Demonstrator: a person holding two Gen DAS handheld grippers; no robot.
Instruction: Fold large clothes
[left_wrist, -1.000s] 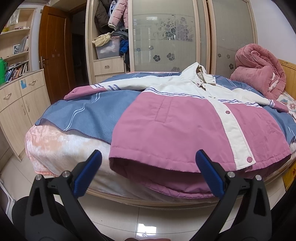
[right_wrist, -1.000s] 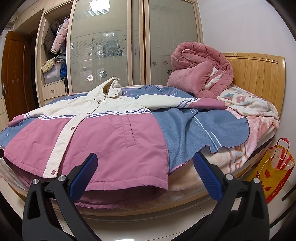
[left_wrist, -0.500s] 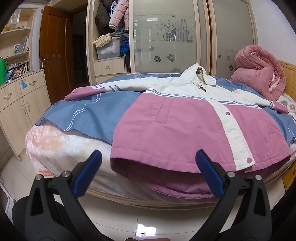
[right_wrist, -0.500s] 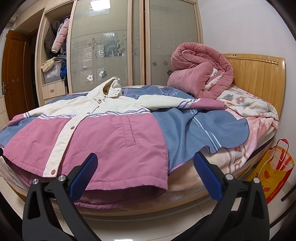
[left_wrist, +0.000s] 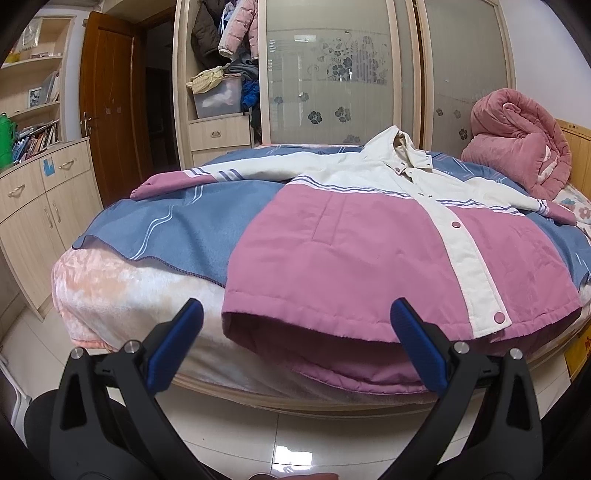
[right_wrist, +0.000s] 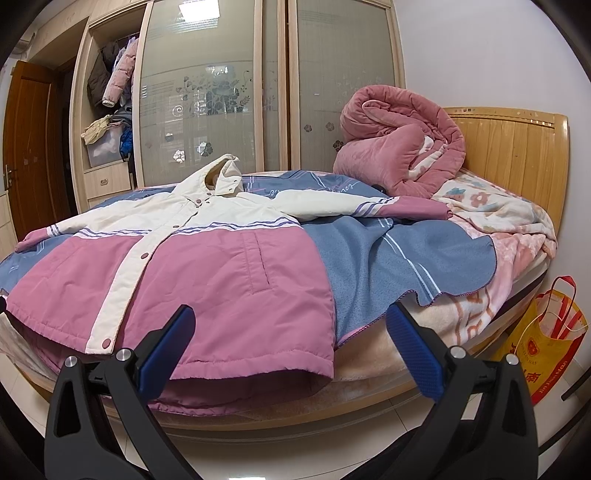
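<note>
A pink and white padded jacket (left_wrist: 369, 254) lies spread flat, front up and snapped shut, on a blue blanket (left_wrist: 192, 236) on the bed. It also shows in the right wrist view (right_wrist: 207, 273). Its sleeves stretch out to both sides and its hem hangs over the bed's near edge. My left gripper (left_wrist: 297, 325) is open and empty, just short of the hem's left corner. My right gripper (right_wrist: 290, 332) is open and empty, just short of the hem's right corner.
A rolled pink quilt (right_wrist: 402, 151) sits by the wooden headboard (right_wrist: 517, 147). A wardrobe with frosted sliding doors (left_wrist: 332, 74) stands behind the bed. A cabinet (left_wrist: 33, 206) stands at the left. A yellow and red bag (right_wrist: 546, 339) sits on the tiled floor at the right.
Both grippers have edged slightly closer to the jacket's hem. The jaws stay open and the jacket has not moved.
</note>
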